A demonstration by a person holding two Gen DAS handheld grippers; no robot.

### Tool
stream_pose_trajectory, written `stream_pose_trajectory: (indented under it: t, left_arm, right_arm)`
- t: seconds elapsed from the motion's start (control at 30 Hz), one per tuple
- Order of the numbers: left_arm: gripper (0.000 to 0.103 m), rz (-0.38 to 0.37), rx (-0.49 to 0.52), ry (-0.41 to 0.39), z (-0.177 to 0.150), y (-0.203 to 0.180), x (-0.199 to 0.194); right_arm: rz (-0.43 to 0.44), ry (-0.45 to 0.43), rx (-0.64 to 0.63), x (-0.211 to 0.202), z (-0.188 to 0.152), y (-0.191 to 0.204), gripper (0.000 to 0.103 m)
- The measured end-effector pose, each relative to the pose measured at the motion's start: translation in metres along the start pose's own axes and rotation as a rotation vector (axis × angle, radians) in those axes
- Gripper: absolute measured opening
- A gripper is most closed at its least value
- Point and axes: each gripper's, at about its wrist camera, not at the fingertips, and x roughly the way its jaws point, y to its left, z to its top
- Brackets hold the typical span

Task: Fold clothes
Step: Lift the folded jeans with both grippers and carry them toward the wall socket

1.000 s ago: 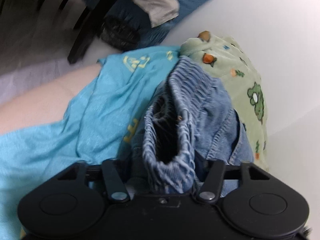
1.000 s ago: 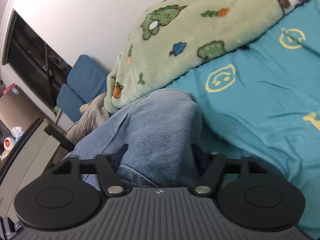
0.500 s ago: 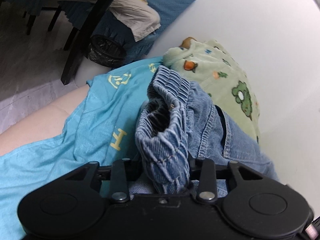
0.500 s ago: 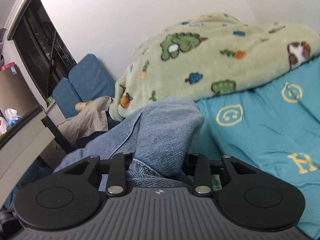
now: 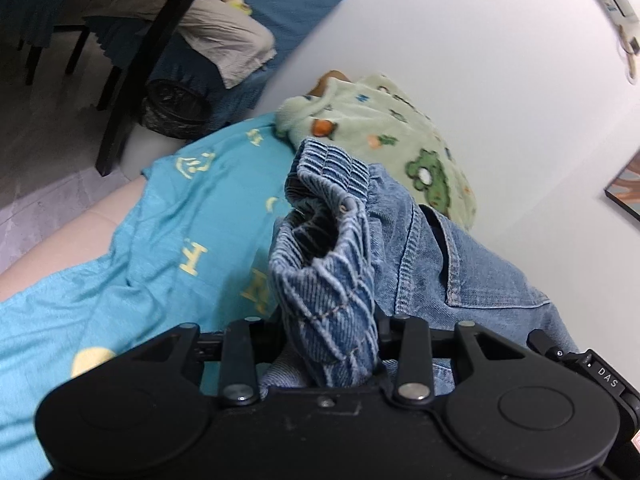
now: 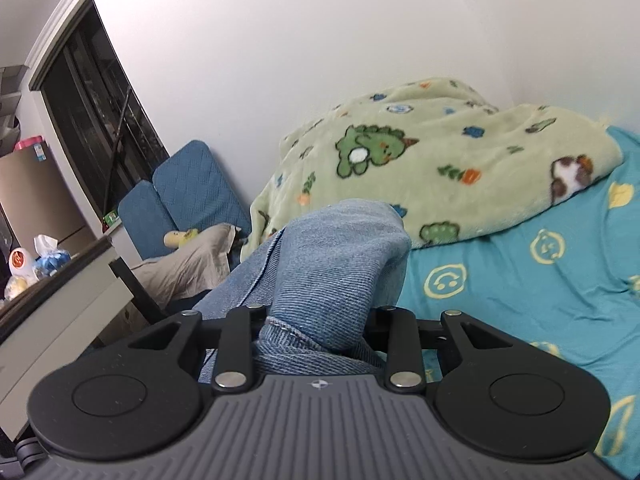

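Blue denim jeans (image 5: 440,256) are held up between both grippers above a teal sheet (image 5: 168,216) printed with yellow smileys and letters. My left gripper (image 5: 326,344) is shut on the gathered elastic waistband (image 5: 324,280), which bunches up over the hidden fingers. My right gripper (image 6: 320,332) is shut on a fold of the jeans' leg (image 6: 336,256), hem seam showing at the jaws. The denim hides the fingertips in both views.
A pale green dinosaur-print fleece blanket (image 6: 420,168) lies bunched against the white wall (image 6: 320,60). Blue cushions (image 6: 188,192) with a beige cloth (image 6: 188,268) and a dark table leg (image 5: 140,72) stand beyond the bed's end. A black bin (image 5: 176,108) sits on the floor.
Both grippers have lifted with the jeans held; the bed and blanket sit lower and farther in both views, and more wall shows. Both grips are unchanged.
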Motion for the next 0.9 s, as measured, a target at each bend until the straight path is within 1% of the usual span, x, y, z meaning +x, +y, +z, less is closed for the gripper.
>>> stream_pose_trajectory:
  t: [0.1,0.3,0.47,0.63,0.9]
  left_arm:
    - [0.034,-0.030,0.028,0.009,-0.004,-0.023,-0.012]
    - [0.034,-0.102,0.096,0.008,-0.018,-0.081,-0.038]
    - [0.034,-0.175,0.143,0.016,-0.038,-0.130,-0.055]
    - [0.034,-0.254,0.173,0.049,-0.057,-0.173,-0.062]
    - [0.034,-0.353,0.239,0.086,-0.093,-0.235,-0.075]
  right_arm:
    - [-0.015,-0.027,-0.001,-0.026,0.012,-0.005,0.032]
    - [-0.048,-0.101,0.004,-0.087,0.043,-0.017,0.032]
    - [-0.082,-0.167,-0.010,-0.141,0.072,-0.030,0.032]
    - [-0.137,-0.230,-0.008,-0.191,0.097,-0.047,0.032]
    - [-0.207,-0.336,0.007,-0.265,0.118,-0.077,0.032]
